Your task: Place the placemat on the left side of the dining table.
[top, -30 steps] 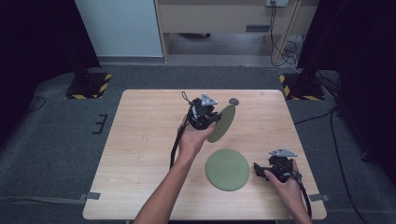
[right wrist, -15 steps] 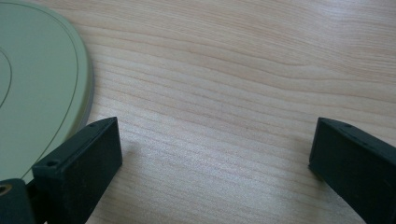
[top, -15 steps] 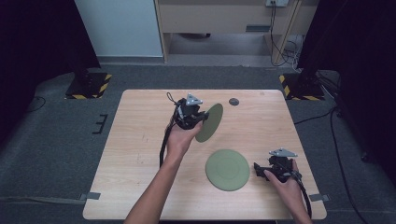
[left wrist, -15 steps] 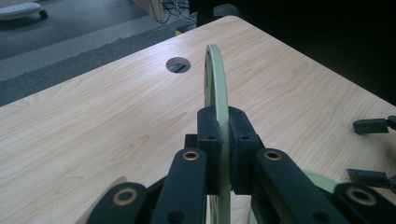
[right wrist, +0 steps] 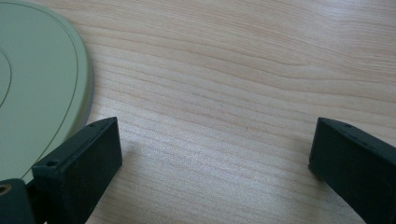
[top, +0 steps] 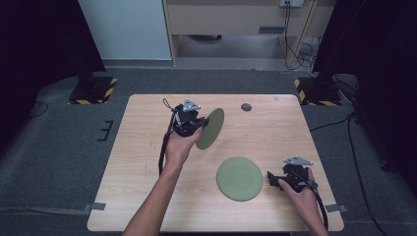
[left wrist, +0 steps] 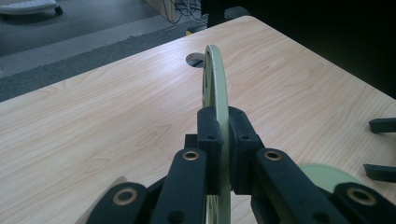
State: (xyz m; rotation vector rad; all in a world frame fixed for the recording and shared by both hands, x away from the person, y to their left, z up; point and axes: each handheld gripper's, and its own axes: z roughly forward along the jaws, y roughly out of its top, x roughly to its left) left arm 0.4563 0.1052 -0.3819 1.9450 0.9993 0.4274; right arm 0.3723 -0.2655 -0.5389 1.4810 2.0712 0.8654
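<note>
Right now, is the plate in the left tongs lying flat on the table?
No: the left tongs hold the plate on edge by its rim, lifted above the table.

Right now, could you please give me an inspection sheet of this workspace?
Surface: wooden table, flat, pale grain.
Job's things: held green plate on edge above the table; second green plate lying flat.
Clutter: round dark grommet near the far edge.
Grippers: left gripper shut on the held plate's rim; right gripper open, resting beside the flat plate.
Cables: black cable trailing along the left forearm.
Surroundings: grey carpet, hazard-striped bases.
</note>
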